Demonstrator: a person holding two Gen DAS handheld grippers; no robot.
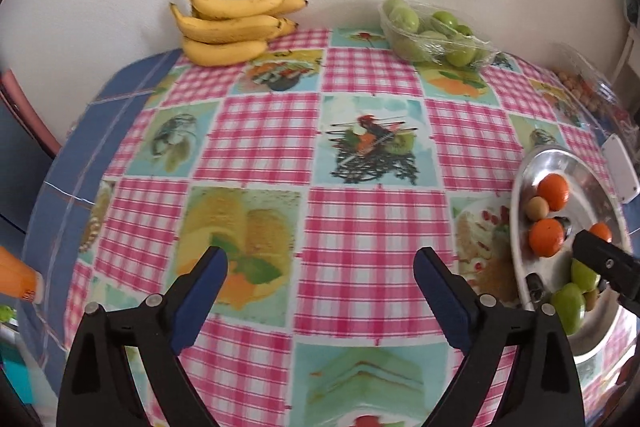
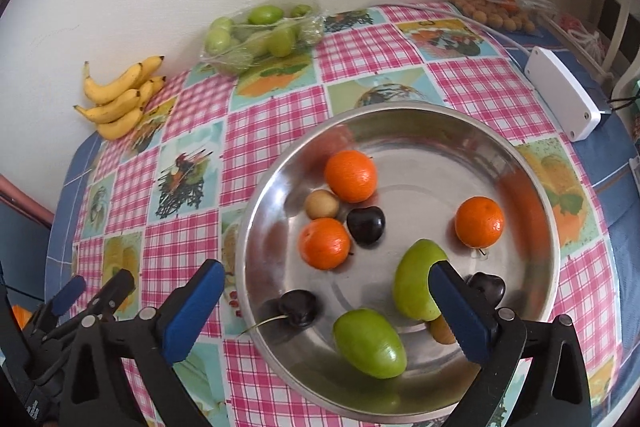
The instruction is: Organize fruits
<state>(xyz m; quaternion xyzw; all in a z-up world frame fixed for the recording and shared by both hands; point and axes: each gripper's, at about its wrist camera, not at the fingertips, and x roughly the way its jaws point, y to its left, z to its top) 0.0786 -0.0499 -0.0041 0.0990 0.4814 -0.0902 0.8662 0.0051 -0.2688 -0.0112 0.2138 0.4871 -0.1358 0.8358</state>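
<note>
A round steel bowl (image 2: 532,195) sits on the checked tablecloth and holds three oranges (image 2: 351,175), two green fruits (image 2: 369,343), a small tan fruit (image 2: 321,204) and dark cherries (image 2: 365,225). My right gripper (image 2: 326,311) is open and empty, low over the bowl's near edge; its right finger crosses the upper green fruit (image 2: 412,283). My left gripper (image 1: 321,285) is open and empty above the cloth, left of the bowl (image 1: 520,183). The left gripper also shows at lower left in the right wrist view (image 2: 96,287).
A bunch of bananas (image 1: 232,23) lies at the back left by the wall. A wrapped tray of green fruits (image 1: 432,35) sits at the back. A clear box of small orange fruits (image 2: 496,11) and a white box (image 2: 560,95) lie at the right.
</note>
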